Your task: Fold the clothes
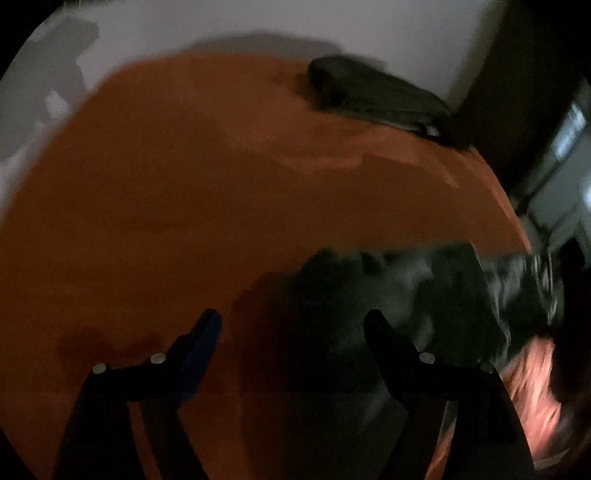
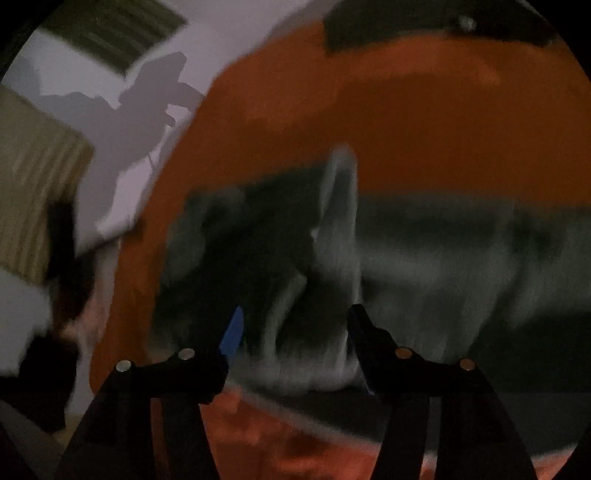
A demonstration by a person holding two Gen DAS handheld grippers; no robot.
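Both views are dim and pretty smeared, so details are rough. The left claw (image 1: 291,325) hangs over an orange table (image 1: 155,192) with its two fingers spread wide apart and nothing between them; one finger has a blue pad (image 1: 205,347). A crumpled dark garment (image 1: 424,291) lies on the table just ahead and to the right of that claw, reaching toward the table's right edge. Further back, near the far edge, a folded dark piece of clothing (image 1: 373,96) sits well apart from the crumpled one. In the right wrist view, the right claw (image 2: 291,325) is also spread open, hovering right over the same dark garment (image 2: 424,258), which bunches up into a raised fold; whether the fingers touch the cloth is hard to say with the blur. The folded piece (image 2: 406,26) shows at the top there too. A pale wall (image 1: 258,18) stands behind the table.
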